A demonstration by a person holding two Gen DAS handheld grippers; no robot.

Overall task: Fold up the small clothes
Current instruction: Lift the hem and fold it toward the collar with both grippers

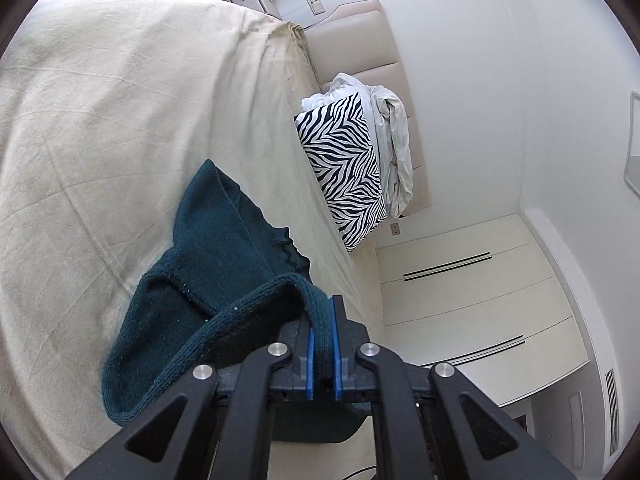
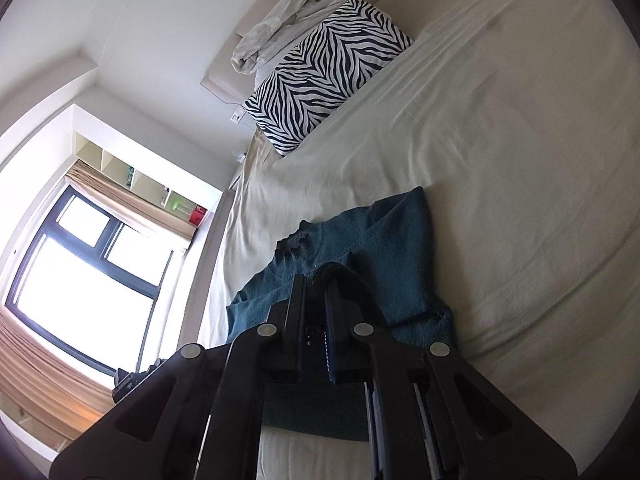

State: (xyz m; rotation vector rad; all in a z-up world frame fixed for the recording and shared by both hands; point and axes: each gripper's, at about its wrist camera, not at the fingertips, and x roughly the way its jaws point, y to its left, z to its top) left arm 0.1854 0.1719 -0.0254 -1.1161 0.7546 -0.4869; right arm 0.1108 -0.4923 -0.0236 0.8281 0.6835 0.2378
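Note:
A small dark teal knit sweater (image 1: 216,248) lies on the cream bedsheet (image 1: 100,120). My left gripper (image 1: 323,320) is shut on the sweater's ribbed hem edge and lifts it off the sheet. In the right wrist view the same sweater (image 2: 384,240) lies with its neckline toward the zebra pillow. My right gripper (image 2: 318,292) is shut on another ribbed edge of the sweater, with dark knit bunched between the fingers. The part of the sweater under both grippers is hidden.
A zebra-striped pillow (image 1: 344,168) and a crumpled white duvet (image 1: 392,140) lie at the padded headboard (image 1: 360,40). A white wardrobe (image 1: 472,300) stands beside the bed. A window with a roman blind (image 2: 88,280) is on the other side.

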